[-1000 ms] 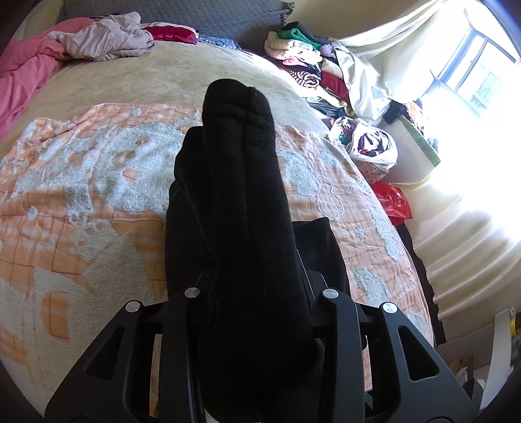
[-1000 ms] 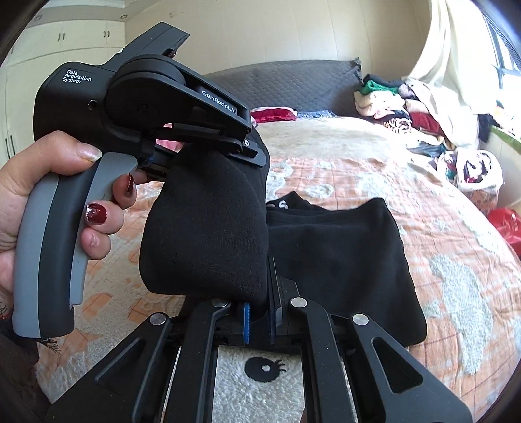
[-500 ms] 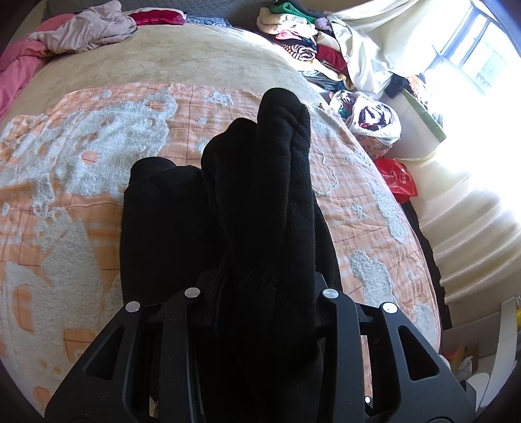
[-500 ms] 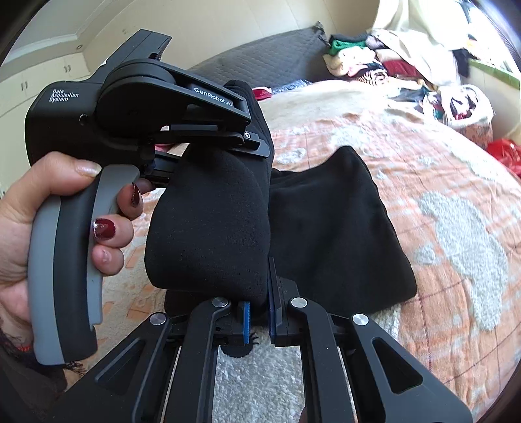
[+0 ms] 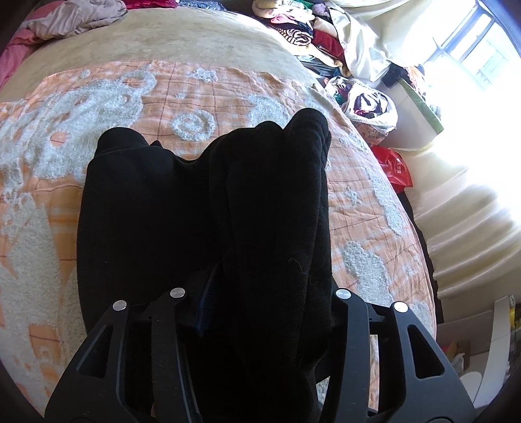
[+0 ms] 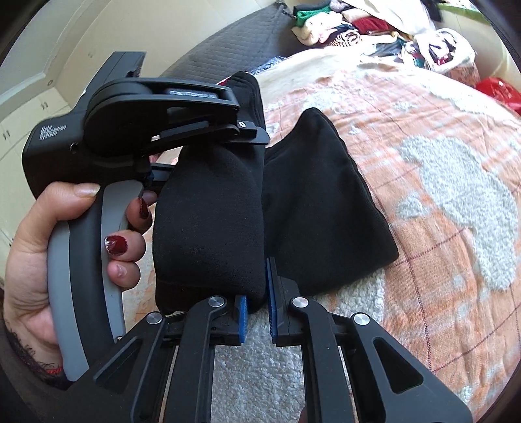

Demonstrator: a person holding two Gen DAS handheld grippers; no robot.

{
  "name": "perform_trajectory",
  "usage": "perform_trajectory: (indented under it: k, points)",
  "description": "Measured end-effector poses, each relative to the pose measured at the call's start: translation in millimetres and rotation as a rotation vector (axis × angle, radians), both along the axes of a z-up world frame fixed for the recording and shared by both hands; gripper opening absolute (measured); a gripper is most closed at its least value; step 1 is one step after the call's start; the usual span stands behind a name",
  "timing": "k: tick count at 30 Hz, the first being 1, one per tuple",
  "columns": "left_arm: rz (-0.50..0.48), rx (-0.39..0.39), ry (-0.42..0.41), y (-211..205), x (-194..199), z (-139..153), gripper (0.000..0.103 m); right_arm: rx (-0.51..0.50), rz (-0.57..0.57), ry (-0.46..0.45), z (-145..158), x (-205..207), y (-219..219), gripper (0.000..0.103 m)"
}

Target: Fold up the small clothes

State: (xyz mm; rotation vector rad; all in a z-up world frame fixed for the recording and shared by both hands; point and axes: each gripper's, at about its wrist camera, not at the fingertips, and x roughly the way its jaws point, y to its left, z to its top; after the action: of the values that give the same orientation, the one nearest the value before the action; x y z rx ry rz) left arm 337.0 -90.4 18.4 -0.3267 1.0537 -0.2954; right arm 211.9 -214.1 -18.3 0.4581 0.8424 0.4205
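Note:
A small black fleece garment (image 6: 325, 208) lies partly on the orange and white bedspread (image 6: 439, 182), with one folded part lifted. My left gripper (image 6: 208, 130) is shut on the lifted fold, seen in the right wrist view. In the left wrist view the black garment (image 5: 254, 211) drapes over my left gripper (image 5: 257, 302) and hides its fingertips. My right gripper (image 6: 257, 309) has its blue pads (image 6: 241, 317) slightly apart around the lower edge of the same lifted fold (image 6: 208, 234).
A pile of mixed clothes (image 5: 306, 32) sits at the bed's far right corner. Pink and beige clothes (image 5: 75, 16) lie at the far left. A bag of clothes (image 5: 368, 104) and a red bag (image 5: 394, 166) stand beside the bed, near a bright window (image 5: 472, 48).
Both grippers moved the lifted fold toward the right, over the flat part of the garment. The right gripper's pads have parted slightly compared with before.

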Motion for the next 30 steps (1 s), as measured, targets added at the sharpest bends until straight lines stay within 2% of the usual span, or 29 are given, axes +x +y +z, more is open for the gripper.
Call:
perform_trajectory:
  k: [2, 4, 7, 9, 11, 14, 16, 18, 20, 25, 27, 30]
  points:
    - [-0.003, -0.043, 0.001, 1.9, -1.5, 1.6, 0.047, 0.005, -0.009, 0.009, -0.3, -1.8, -3.4, 0.013]
    - [-0.016, -0.087, -0.005, 3.2, -3.9, 5.1, 0.049, 0.001, -0.024, 0.016, -0.8, -2.8, -7.7, 0.015]
    - [-0.022, -0.082, -0.045, 4.1, -9.7, 15.2, 0.049, 0.01, -0.044, 0.047, -3.4, -1.3, -18.0, 0.027]
    - [-0.024, -0.084, -0.066, 8.7, -15.2, 20.8, 0.049, 0.032, -0.039, 0.063, -2.0, -0.6, -27.1, 0.028]
    - [-0.021, -0.065, -0.085, 15.7, -20.2, 25.1, 0.05, 0.081, -0.03, 0.08, 1.4, 2.0, -35.8, 0.045]
    - [-0.012, -0.009, -0.115, 31.8, -32.8, 25.6, 0.05, 0.166, -0.005, 0.091, 8.8, 13.9, -47.1, 0.056]
    - [-0.002, 0.034, -0.135, 41.5, -39.3, 23.8, 0.05, 0.229, 0.028, 0.119, 10.0, 28.5, -51.0, 0.059]
    - [0.014, 0.073, -0.158, 51.6, -47.1, 22.0, 0.05, 0.278, 0.066, 0.146, 9.5, 45.4, -52.3, 0.059]
    - [0.028, 0.093, -0.172, 61.1, -53.7, 18.3, 0.05, 0.271, 0.096, 0.163, 7.9, 64.0, -50.6, 0.059]
    - [0.022, 0.129, -0.177, 67.8, -62.6, 7.2, 0.05, 0.186, 0.143, 0.21, 2.1, 100.4, -40.5, 0.059]
    - [0.011, 0.156, -0.182, 63.9, -63.7, 2.7, 0.051, 0.17, 0.149, 0.207, 3.5, 107.7, -36.5, 0.059]
    - [0.008, 0.18, -0.186, 58.3, -63.8, -3.2, 0.055, 0.097, 0.162, 0.171, 12.7, 114.9, -25.8, 0.052]
